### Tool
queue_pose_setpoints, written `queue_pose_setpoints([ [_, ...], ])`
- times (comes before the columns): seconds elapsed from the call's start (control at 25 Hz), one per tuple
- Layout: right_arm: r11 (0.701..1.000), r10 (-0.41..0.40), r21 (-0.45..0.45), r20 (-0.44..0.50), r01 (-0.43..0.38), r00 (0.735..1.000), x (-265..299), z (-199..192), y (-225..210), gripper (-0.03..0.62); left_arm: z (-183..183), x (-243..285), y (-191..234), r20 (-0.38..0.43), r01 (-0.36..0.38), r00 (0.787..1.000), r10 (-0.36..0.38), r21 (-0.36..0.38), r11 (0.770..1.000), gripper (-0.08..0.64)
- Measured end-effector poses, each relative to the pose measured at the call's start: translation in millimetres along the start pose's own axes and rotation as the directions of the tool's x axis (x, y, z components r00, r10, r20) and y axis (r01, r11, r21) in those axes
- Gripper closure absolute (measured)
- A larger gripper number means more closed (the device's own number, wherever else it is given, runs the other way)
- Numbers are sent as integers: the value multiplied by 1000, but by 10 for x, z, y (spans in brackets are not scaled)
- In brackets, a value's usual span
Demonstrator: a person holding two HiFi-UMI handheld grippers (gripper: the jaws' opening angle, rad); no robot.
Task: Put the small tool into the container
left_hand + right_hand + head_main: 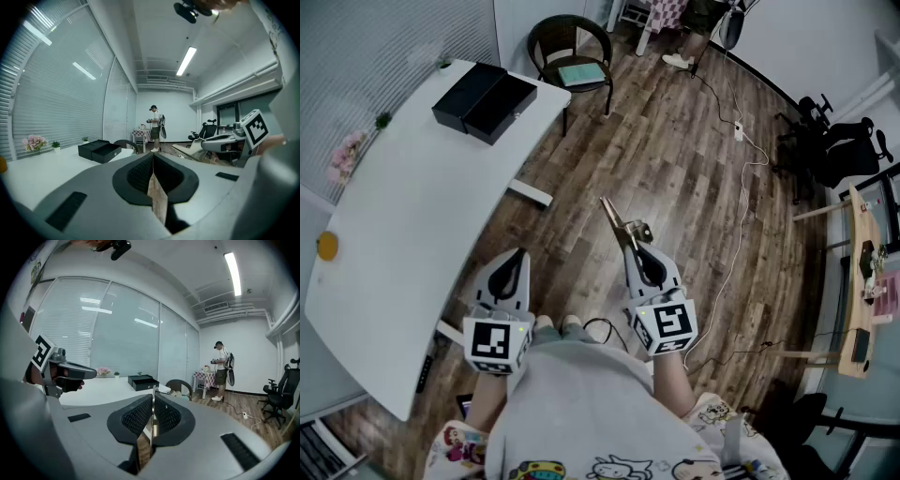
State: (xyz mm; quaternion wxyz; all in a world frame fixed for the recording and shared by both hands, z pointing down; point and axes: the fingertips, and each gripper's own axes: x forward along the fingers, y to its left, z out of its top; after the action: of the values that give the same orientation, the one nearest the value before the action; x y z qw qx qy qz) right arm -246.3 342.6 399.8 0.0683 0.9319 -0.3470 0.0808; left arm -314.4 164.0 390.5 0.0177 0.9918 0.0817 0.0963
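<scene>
My right gripper is shut on the small tool, a thin metal piece that sticks out forward over the wood floor. In the right gripper view the tool shows as a narrow blade pinched between the jaws of the right gripper. My left gripper hangs beside it, by the table's edge, shut with nothing in it; its jaws meet in a seam. The container, a black box with an open tray, stands on the far end of the white table, away from both grippers. The box is also seen from both grippers.
A dark round chair with a teal pad stands just beyond the table. A white cable runs across the floor. Office chairs and a wooden desk stand at the right. A person stands far off. Pink flowers and a yellow disc are on the table.
</scene>
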Motion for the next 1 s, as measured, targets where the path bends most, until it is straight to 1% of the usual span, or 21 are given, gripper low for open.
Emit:
queue_pose_setpoints([
  [0.16,1000,5,16,9,-5,1000,-62,20,-111,580,20,34,-45,0,-17,1000,17,15,1000,554],
  [0.4,999,15,40,14,-15,1000,-151,-61,-250,579,24,133,-134,1,-34,999,34,35,999,554],
  [0.6,999,10,52,0,-10,1000,-108,-114,-372,580,-1,281,-123,-19,-36,999,37,43,998,554],
  [0.72,998,6,63,-4,-6,1000,30,-125,-474,580,16,455,-58,-20,-37,999,38,51,998,554],
  [0.84,998,7,70,-12,-6,1000,289,-151,-583,580,27,698,71,-22,-37,999,38,52,998,554],
  [1.0,998,13,63,-21,-11,1000,727,-99,-723,580,132,1123,291,-12,-32,999,32,26,999,554],
])
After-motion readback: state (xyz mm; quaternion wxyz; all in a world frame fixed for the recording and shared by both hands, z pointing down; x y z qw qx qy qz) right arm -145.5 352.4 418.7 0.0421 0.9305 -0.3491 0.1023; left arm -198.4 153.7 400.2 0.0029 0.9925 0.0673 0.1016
